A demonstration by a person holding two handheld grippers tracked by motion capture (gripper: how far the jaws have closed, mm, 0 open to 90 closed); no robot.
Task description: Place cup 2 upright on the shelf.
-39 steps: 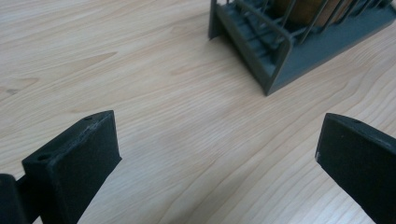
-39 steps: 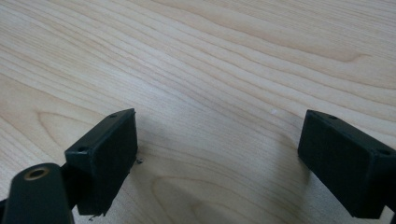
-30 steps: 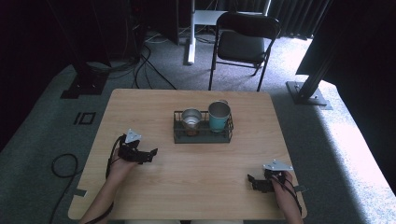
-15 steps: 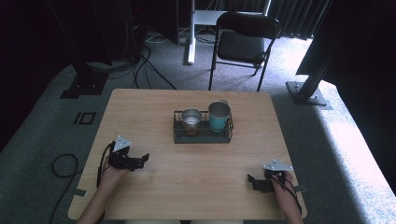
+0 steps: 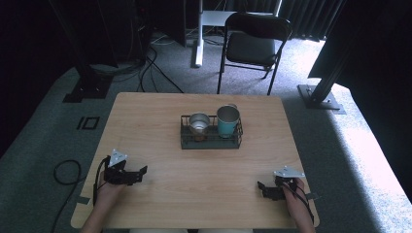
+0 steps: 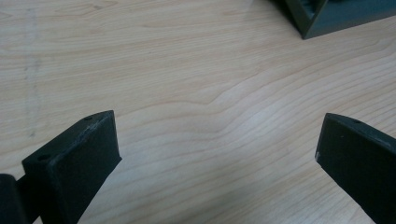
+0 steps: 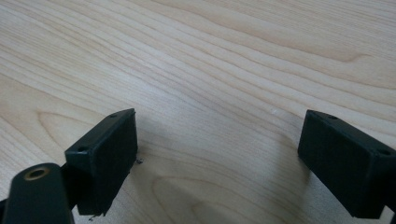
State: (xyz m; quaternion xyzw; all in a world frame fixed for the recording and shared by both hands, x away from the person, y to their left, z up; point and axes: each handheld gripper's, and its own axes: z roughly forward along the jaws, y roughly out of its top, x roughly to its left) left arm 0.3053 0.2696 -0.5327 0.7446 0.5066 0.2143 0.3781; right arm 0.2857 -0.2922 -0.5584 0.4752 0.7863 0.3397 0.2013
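Left gripper [image 5: 141, 172]: low over the near-left part of the desk [image 5: 160, 116], jaws apart, nothing between them. Right gripper [image 5: 261, 187]: near-right part of the desk, jaws apart, likewise empty. Farther back, mid-desk: black wire basket [image 5: 210, 143], well apart from both, holding a steel cup [image 5: 199, 123] and a teal cup [image 5: 227, 121], both upright.

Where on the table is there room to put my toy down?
Bare wood lies between the left gripper and right gripper, in front of the wire basket. The basket's inside is crowded with a metal cup and teal cup.
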